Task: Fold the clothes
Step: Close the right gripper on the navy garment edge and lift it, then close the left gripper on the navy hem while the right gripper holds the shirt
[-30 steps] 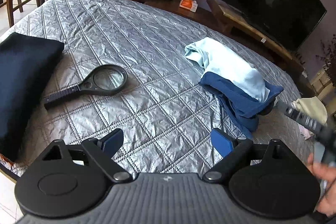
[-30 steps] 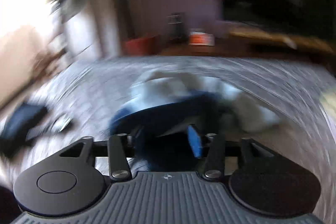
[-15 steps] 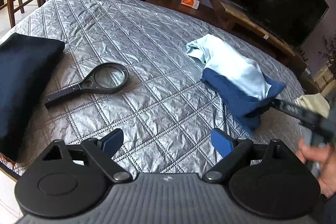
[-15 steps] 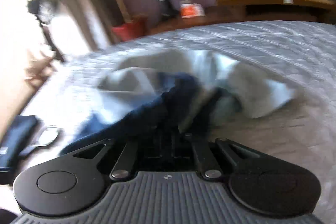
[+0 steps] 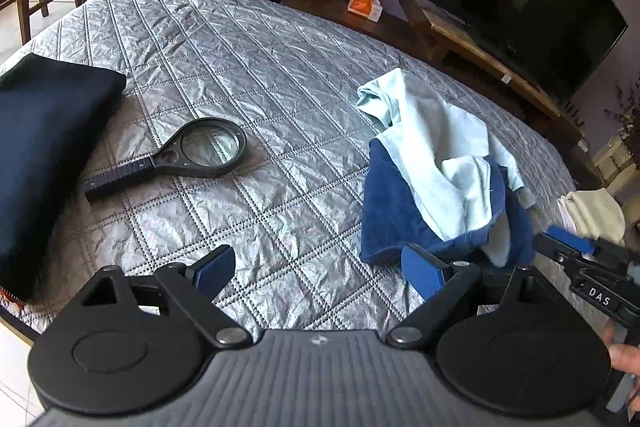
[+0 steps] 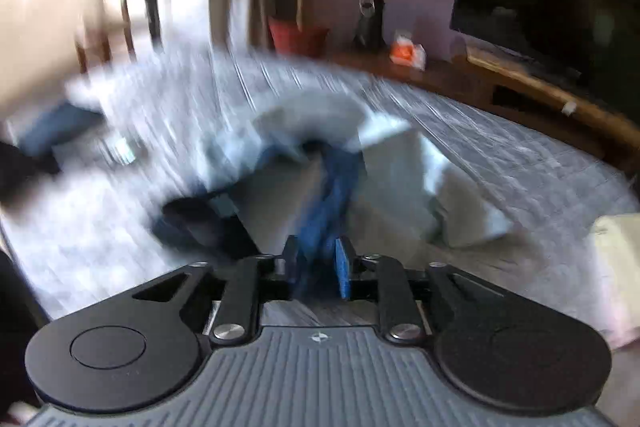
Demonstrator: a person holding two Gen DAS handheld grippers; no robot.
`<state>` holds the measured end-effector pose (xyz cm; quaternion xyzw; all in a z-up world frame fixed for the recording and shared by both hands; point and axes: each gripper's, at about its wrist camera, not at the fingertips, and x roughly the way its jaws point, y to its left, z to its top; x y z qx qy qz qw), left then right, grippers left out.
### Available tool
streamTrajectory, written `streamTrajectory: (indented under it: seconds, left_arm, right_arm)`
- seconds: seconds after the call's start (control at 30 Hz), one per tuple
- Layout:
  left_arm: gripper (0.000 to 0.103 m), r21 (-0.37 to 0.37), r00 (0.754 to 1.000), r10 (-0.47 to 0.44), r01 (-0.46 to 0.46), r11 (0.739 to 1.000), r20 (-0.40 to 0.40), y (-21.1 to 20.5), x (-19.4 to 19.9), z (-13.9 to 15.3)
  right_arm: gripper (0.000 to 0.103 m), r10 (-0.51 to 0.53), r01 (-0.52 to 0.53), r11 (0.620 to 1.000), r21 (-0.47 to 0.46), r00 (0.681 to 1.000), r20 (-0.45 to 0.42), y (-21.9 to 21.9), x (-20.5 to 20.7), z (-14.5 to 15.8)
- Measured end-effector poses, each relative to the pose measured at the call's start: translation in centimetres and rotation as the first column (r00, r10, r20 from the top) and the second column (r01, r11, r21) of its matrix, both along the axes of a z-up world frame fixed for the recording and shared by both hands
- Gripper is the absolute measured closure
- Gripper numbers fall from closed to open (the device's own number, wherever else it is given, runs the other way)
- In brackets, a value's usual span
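Motion blur smears the quilt (image 6: 520,163) and garments (image 6: 392,163) in the right wrist view.

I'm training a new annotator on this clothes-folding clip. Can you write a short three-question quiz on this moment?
1. True or false: the left gripper grips cloth.
2. What does the right gripper clamp: A) magnifying glass B) dark blue garment C) black folded cloth
3. Which colour of fabric lies over the dark blue garment?

Key: 1 false, it is open above the quilt. 2 B. 3 light blue.
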<state>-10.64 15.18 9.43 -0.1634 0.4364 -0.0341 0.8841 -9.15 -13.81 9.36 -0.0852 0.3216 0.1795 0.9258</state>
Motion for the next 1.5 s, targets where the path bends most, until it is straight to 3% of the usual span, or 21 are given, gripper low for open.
streamTrajectory:
  seconds: [0.03, 0.1, 0.2, 0.27, 0.3, 0.33, 0.37, 0.4, 0.47, 0.53, 0.67, 0.8, 0.87, 1.0, 1.17, 1.27, 1.3, 1.37, 1.43, 1.47, 1.5]
  left_arm:
    - [0.015, 0.001, 1.000, 0.000, 0.000, 1.000, 0.000, 0.0, 0.0, 0.0]
    - [0.015, 0.003, 1.000, 0.001, -0.001, 1.000, 0.000, 0.0, 0.0, 0.0]
    - [0.015, 0.014, 1.000, 0.000, 0.000, 1.000, 0.002, -0.1, 0.0, 0.0]
    - [0.015, 0.050, 1.000, -0.013, 0.012, 0.999, 0.016, -0.6, -0.2, 0.3]
    - [0.015, 0.069, 1.000, -0.019, 0.018, 0.997, 0.023, -0.9, -0.3, 0.4]
    - [0.015, 0.105, 0.999, -0.038, 0.034, 0.994, 0.036, -1.6, -0.4, 0.6]
    - [0.015, 0.144, 0.997, -0.060, 0.052, 0.988, 0.048, -2.2, -0.5, 0.8]
    - [0.015, 0.183, 0.995, -0.082, 0.069, 0.981, 0.060, -2.9, -0.6, 1.0]
    - [0.015, 0.278, 0.986, -0.142, 0.113, 0.954, 0.087, -4.9, -0.7, 1.2]
    - [0.015, 0.386, 0.967, -0.221, 0.158, 0.909, 0.126, -7.2, -0.8, 1.2]
    - [0.015, 0.566, 0.911, -0.379, 0.228, 0.792, 0.164, -11.5, -0.1, 0.1]
    - [0.016, 0.602, 0.874, -0.467, 0.302, 0.739, 0.135, -12.9, 1.0, -1.4]
    - [0.027, 0.617, 0.854, -0.507, 0.337, 0.711, 0.119, -13.6, 1.5, -2.1]
    - [0.034, 0.645, 0.807, -0.585, 0.404, 0.649, 0.084, -14.9, 2.5, -3.6]
    - [0.035, 0.630, 0.737, -0.668, 0.472, 0.616, 0.101, -15.0, 2.0, -4.4]
    - [0.038, 0.639, 0.714, -0.691, 0.482, 0.600, 0.110, -15.6, 2.0, -4.8]
    - [0.041, 0.639, 0.713, -0.692, 0.484, 0.598, 0.108, -15.6, 2.2, -5.0]
    - [0.063, 0.627, 0.717, -0.691, 0.496, 0.601, 0.095, -15.4, 2.7, -5.3]
    - [0.076, 0.579, 0.717, -0.692, 0.532, 0.618, 0.080, -14.8, 3.3, -5.6]
    - [0.085, 0.562, 0.714, -0.696, 0.548, 0.619, 0.070, -14.7, 3.5, -5.8]
    - [0.088, 0.558, 0.710, -0.702, 0.558, 0.614, 0.062, -14.6, 3.7, -6.0]
  right_arm:
    - [0.028, 0.008, -0.008, 1.000, -0.021, 1.000, 0.015, 0.4, 0.3, 0.0]
    - [0.029, 0.021, -0.018, 0.995, -0.098, 0.999, 0.032, 1.5, 1.1, -0.5]
    - [0.028, 0.011, -0.013, 0.999, -0.040, 0.999, -0.047, 1.6, 2.3, -1.5]
    - [0.030, -0.014, 0.010, 0.998, -0.059, 0.998, -0.063, 1.9, 1.9, -2.6]
    - [0.044, -0.030, 0.026, 0.998, -0.051, 0.996, -0.080, 1.8, 1.8, -3.0]
    - [0.099, -0.049, 0.046, 0.998, -0.034, 0.994, -0.102, 1.4, 1.9, -3.3]
    - [0.093, -0.069, 0.073, 0.997, 0.025, 0.990, -0.120, 0.7, 1.9, -3.3]
    - [0.097, -0.089, 0.104, 0.989, 0.106, 0.987, -0.136, -0.2, 1.7, -3.0]
    - [0.097, -0.117, 0.131, 0.981, 0.141, 0.987, -0.108, -0.9, 1.1, -2.5]
    - [0.096, -0.106, 0.119, 0.981, 0.153, 0.990, -0.092, -1.2, 0.7, -2.2]
    - [0.095, -0.082, 0.096, 0.977, 0.190, 0.993, -0.081, -1.5, 0.3, -2.3]
    - [0.094, -0.097, 0.114, 0.968, 0.225, 0.991, -0.088, -2.1, 0.3, -2.8]
    - [0.094, -0.104, 0.124, 0.962, 0.242, 0.990, -0.093, -2.4, 0.4, -3.0]
    - [0.089, -0.119, 0.143, 0.951, 0.275, 0.988, -0.103, -3.0, 0.4, -3.4]
    - [0.083, -0.146, 0.172, 0.938, 0.300, 0.983, -0.109, -3.9, 0.4, -3.5]
    - [0.082, -0.153, 0.185, 0.934, 0.304, 0.980, -0.126, -4.1, 0.6, -3.7]
    - [0.082, -0.150, 0.183, 0.937, 0.299, 0.980, -0.128, -4.0, 0.6, -3.8]
    - [0.082, -0.136, 0.169, 0.939, 0.300, 0.982, -0.128, -3.8, 0.3, -3.6]
    - [0.070, -0.120, 0.155, 0.937, 0.314, 0.984, -0.130, -3.7, 0.0, -3.6]
    - [0.069, -0.116, 0.152, 0.938, 0.311, 0.985, -0.130, -3.6, -0.1, -3.6]
    - [0.069, -0.113, 0.151, 0.940, 0.305, 0.984, -0.137, -3.5, 0.0, -3.7]
